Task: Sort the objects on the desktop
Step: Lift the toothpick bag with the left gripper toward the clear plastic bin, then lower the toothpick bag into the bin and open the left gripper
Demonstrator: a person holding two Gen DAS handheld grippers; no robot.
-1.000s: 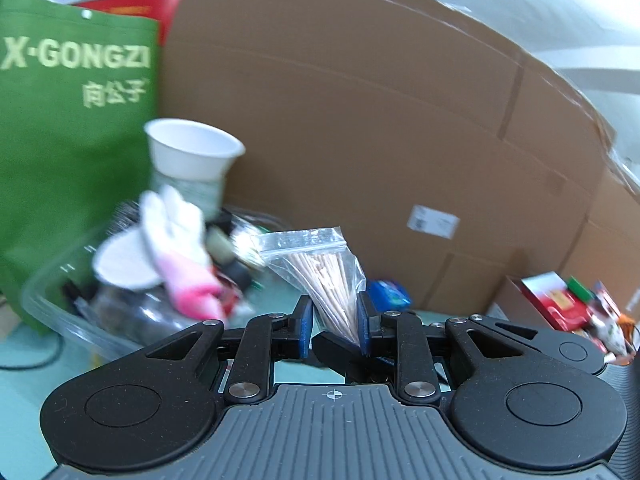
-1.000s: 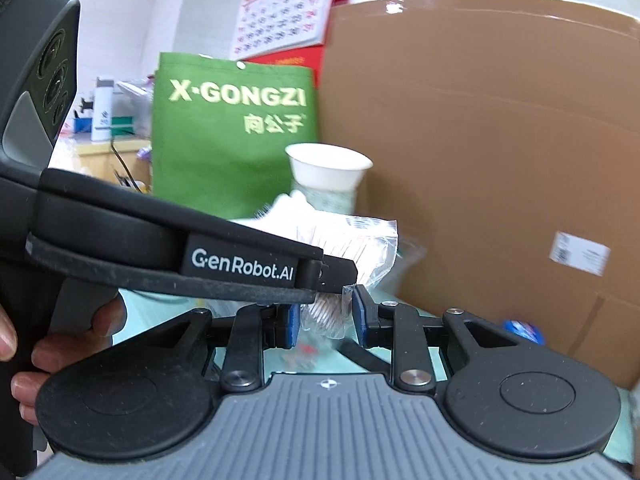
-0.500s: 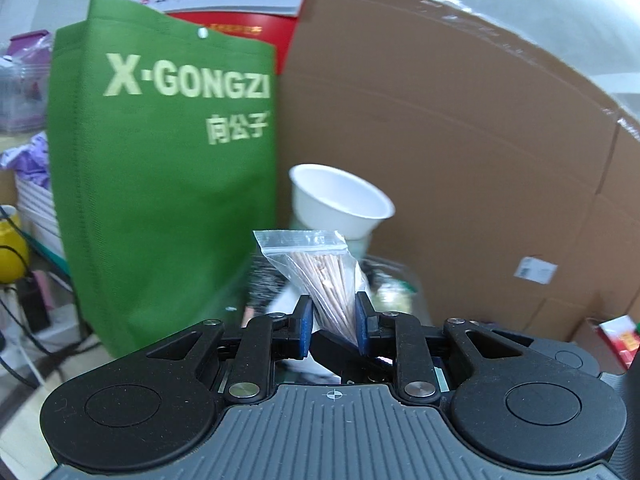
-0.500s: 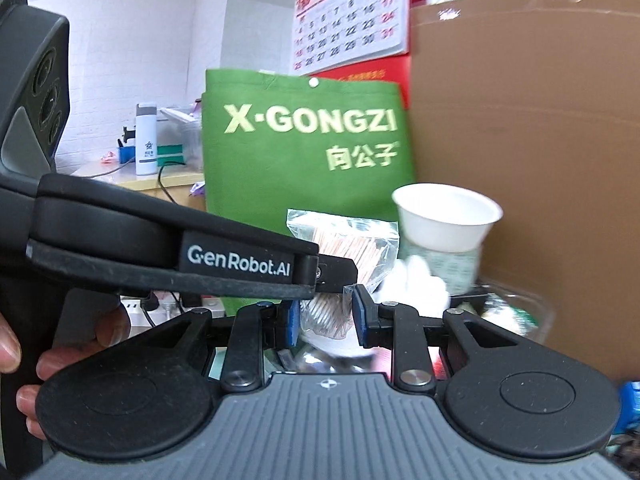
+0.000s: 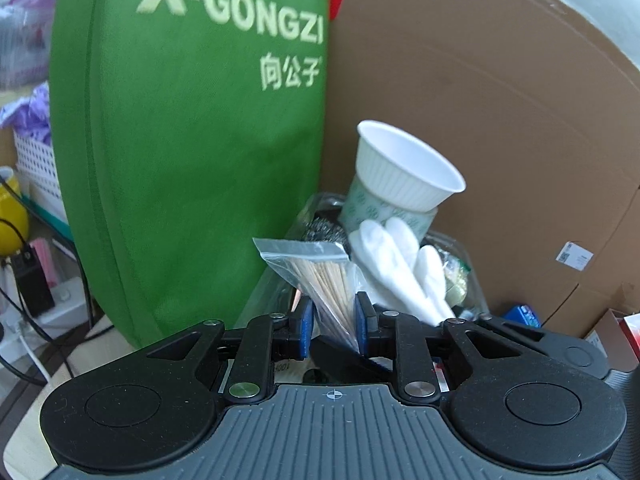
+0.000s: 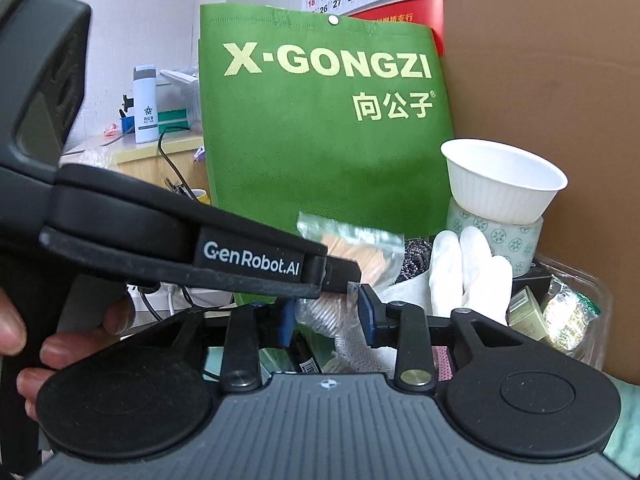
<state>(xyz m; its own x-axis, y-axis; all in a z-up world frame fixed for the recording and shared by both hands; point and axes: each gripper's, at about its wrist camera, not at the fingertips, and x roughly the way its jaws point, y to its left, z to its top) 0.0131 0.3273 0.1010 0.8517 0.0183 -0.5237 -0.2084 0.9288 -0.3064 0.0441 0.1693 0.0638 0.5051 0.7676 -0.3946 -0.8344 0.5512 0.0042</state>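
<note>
The left gripper (image 5: 331, 322) has its fingers (image 5: 305, 326) clamped on the lower end of a small zip bag of toothpicks (image 5: 320, 276), which stands up out of the grip with its sealed edge toward twelve o'clock. In the right wrist view the right gripper (image 6: 326, 316) sits just behind that same bag (image 6: 352, 248); its fingers (image 6: 366, 314) have just been opening, and clear plastic lies between them, though they no longer seem to press on it. By that reading the bag rests with the left gripper alone, whose body crosses the right view from nine o'clock, with a person's hand (image 6: 24, 344) around its handle.

Beyond the bag, at one to two o'clock in both views, a clear plastic tray (image 6: 596, 320) already holds a crowd of things: a white glove (image 5: 400, 264), a steel scourer (image 6: 416, 260), a small boxed item (image 6: 524, 314), a foil packet (image 6: 568, 314), and a white ribbed cup (image 5: 404, 168) stacked on a patterned roll (image 6: 512, 236). Behind stand a green cloth bag (image 5: 192, 152) at eleven o'clock and a cardboard sheet (image 5: 500, 100) at one.

I judge the sorting well along, with much gathered in the tray and the toothpick bag held in the air close beside it, not yet set down. Placing it seems to be the step in hand. A blue item (image 5: 522, 314) and red packets (image 5: 632, 328) near the cardboard at three o'clock may remain; the table in front is mostly hidden.
</note>
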